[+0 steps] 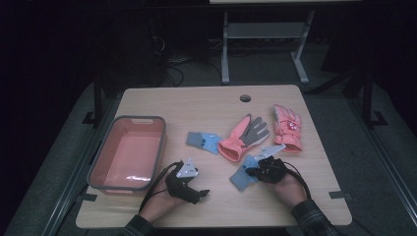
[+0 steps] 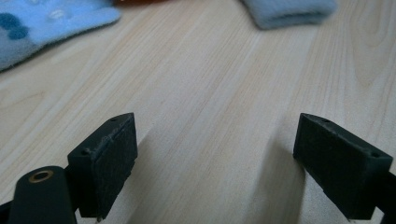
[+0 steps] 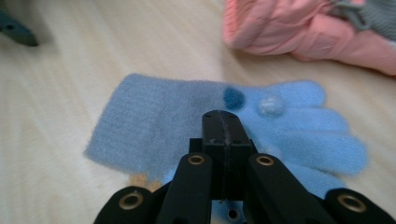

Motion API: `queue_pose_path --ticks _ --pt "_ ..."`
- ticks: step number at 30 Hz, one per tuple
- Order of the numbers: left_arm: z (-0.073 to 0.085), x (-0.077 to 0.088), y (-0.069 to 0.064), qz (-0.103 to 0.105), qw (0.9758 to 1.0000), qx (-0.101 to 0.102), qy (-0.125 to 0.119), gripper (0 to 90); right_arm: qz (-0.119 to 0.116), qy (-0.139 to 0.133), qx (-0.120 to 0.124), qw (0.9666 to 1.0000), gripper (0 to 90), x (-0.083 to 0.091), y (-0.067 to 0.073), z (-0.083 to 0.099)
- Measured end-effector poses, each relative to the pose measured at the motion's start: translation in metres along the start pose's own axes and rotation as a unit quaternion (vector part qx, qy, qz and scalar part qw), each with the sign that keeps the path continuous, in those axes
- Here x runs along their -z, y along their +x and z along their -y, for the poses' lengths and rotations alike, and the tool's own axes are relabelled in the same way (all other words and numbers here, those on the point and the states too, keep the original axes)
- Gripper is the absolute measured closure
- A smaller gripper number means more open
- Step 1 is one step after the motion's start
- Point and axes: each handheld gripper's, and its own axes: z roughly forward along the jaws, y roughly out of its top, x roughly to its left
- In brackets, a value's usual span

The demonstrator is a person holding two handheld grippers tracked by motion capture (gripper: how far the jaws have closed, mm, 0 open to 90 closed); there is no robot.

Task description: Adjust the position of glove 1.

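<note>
Two light blue knit gloves lie on the wooden table (image 1: 206, 103). One blue glove (image 1: 203, 141) is near the middle. The other blue glove (image 1: 242, 177) (image 3: 187, 116) lies flat under my right gripper (image 1: 252, 172) (image 3: 224, 122), whose jaws are shut just above its palm with no fabric seen between them. My left gripper (image 1: 199, 191) (image 2: 215, 158) rests low over bare wood with its jaws wide open and nothing between them. In the left gripper view, a dotted blue glove (image 2: 46, 23) is at the top left and a blue cuff (image 2: 289, 11) at the top.
A pink bin (image 1: 129, 152) with a grey rim stands at the table's left. A pink and grey glove (image 1: 243, 135) (image 3: 289, 28) lies just beyond the near blue glove, and a pink glove (image 1: 287, 125) lies farther right. A cable hole (image 1: 245, 98) is at the far edge.
</note>
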Motion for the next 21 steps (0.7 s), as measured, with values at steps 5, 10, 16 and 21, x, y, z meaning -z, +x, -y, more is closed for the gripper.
queue_pose_path --ticks 5,10,16,21 --pt "0.000 0.000 0.000 -0.001 1.0000 0.000 -0.001 12.8 -0.012 0.004 0.001 0.9999 90.0 0.002 0.008 0.003" --pt "0.000 0.000 0.001 -0.002 1.0000 -0.001 0.000 12.8 -0.031 0.004 0.013 0.9994 90.0 0.003 0.022 0.006" --pt "0.000 0.000 0.001 -0.003 1.0000 -0.001 -0.001 12.8 -0.036 0.012 0.024 0.9990 90.0 0.003 0.038 0.007" --pt "0.000 0.000 0.000 -0.002 1.0000 0.001 -0.001 12.7 -0.040 0.012 0.036 0.9984 90.0 0.004 0.049 0.009"
